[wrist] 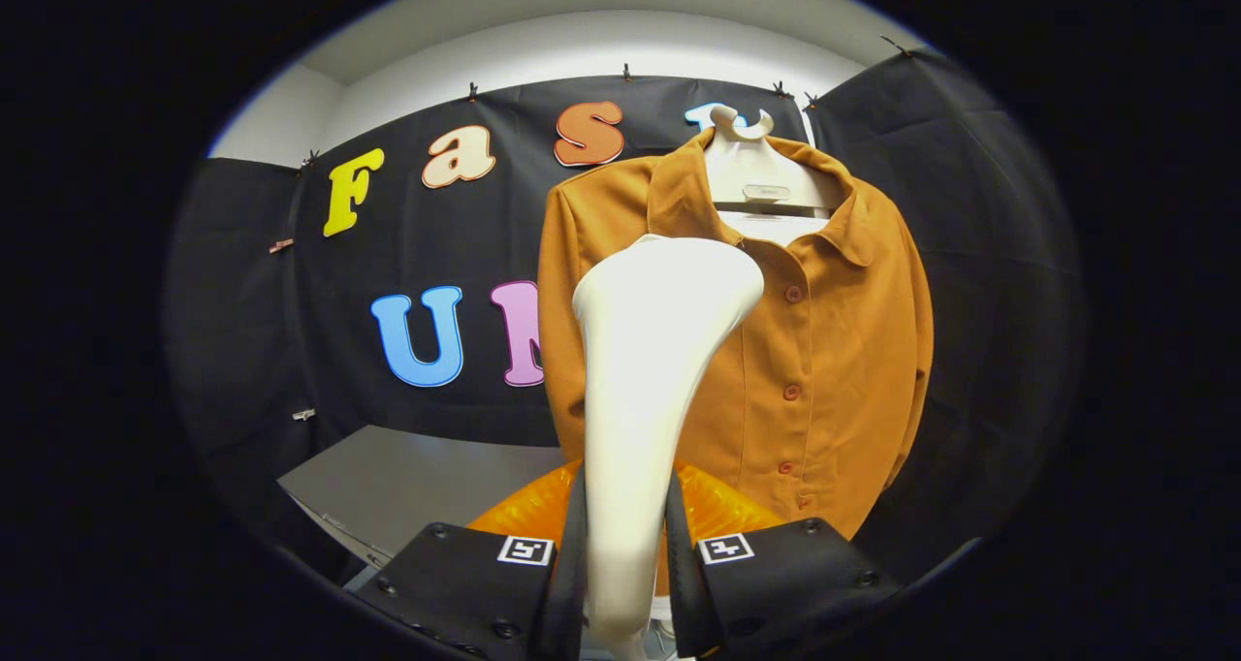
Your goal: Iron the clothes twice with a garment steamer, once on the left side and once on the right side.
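Two fingers of my hand-held gripper [625,569] pinch the slim handle of the white garment steamer [645,370], one pressing on each side. The steamer rises from between them toward twelve o'clock, its wide head lying in front of the upper part of the orange shirt [824,351], at about ten o'clock from the button row; I cannot tell whether it touches the cloth. The shirt hangs buttoned on a white hanger [751,172] against the booth's black wall. A translucent orange piece [717,511] sits just beyond the fingers. A grey tabletop [407,482] lies at nine o'clock of the steamer's handle.
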The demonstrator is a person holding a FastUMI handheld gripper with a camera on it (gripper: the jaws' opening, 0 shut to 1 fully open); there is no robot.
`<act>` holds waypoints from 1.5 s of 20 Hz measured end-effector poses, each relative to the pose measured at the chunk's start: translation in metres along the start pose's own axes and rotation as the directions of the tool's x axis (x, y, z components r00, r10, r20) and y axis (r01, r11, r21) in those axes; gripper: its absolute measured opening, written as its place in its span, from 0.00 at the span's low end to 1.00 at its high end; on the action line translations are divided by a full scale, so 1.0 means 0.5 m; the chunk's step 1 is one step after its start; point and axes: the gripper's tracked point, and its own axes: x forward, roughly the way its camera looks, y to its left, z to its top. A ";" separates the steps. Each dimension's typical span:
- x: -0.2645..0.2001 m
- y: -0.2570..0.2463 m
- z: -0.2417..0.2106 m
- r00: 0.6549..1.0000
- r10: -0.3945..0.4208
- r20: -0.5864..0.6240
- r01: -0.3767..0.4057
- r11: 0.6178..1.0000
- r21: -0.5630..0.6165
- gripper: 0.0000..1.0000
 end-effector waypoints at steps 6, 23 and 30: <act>0.086 -0.039 -0.049 0.994 0.077 -0.076 -0.070 0.994 0.083 0.40; 0.122 -0.117 -0.298 0.938 0.140 -0.317 -0.093 0.983 0.160 0.40; 0.091 -0.129 -0.373 0.913 0.119 -0.390 -0.056 0.984 0.170 0.40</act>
